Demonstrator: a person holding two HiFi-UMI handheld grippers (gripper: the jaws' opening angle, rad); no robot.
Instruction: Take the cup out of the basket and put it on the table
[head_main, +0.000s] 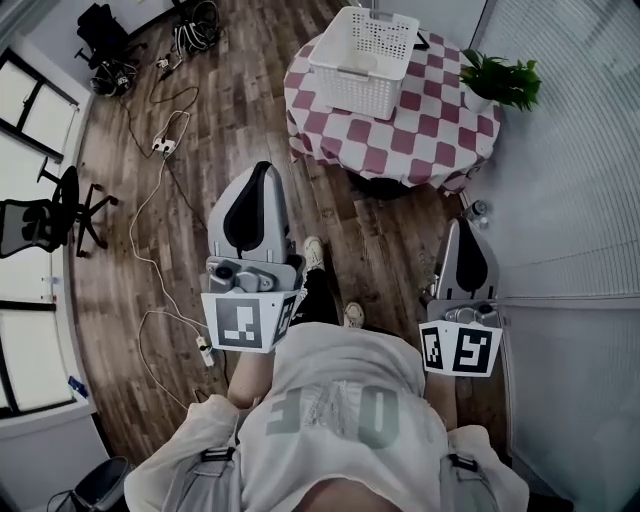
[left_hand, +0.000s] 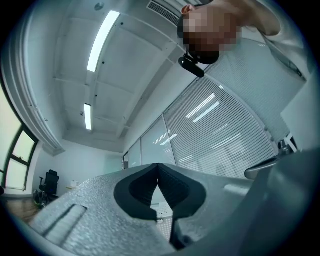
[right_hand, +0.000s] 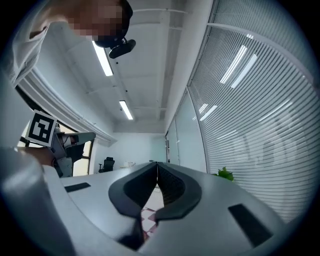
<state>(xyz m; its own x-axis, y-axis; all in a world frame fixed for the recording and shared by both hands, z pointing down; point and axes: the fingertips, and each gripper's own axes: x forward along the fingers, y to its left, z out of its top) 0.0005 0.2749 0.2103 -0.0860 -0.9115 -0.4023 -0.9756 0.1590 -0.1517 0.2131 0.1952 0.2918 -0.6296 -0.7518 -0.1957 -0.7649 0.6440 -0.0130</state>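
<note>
A white plastic basket (head_main: 362, 60) stands on a round table with a red-and-white checked cloth (head_main: 420, 135) at the far end of the head view. I see no cup; the basket's inside is hidden from here. My left gripper (head_main: 262, 168) is held close to my body, well short of the table, jaws shut with nothing between them. My right gripper (head_main: 458, 225) hangs at my right side, also shut and empty. In the left gripper view the gripper (left_hand: 158, 172) tilts up at the ceiling; in the right gripper view the gripper (right_hand: 157, 170) points toward the table and plant.
A potted green plant (head_main: 500, 80) stands on the table's right edge. Cables and a power strip (head_main: 165, 145) lie on the wooden floor at the left. Office chairs (head_main: 45, 215) stand by the left windows. A blinds-covered glass wall (head_main: 570, 200) runs along the right.
</note>
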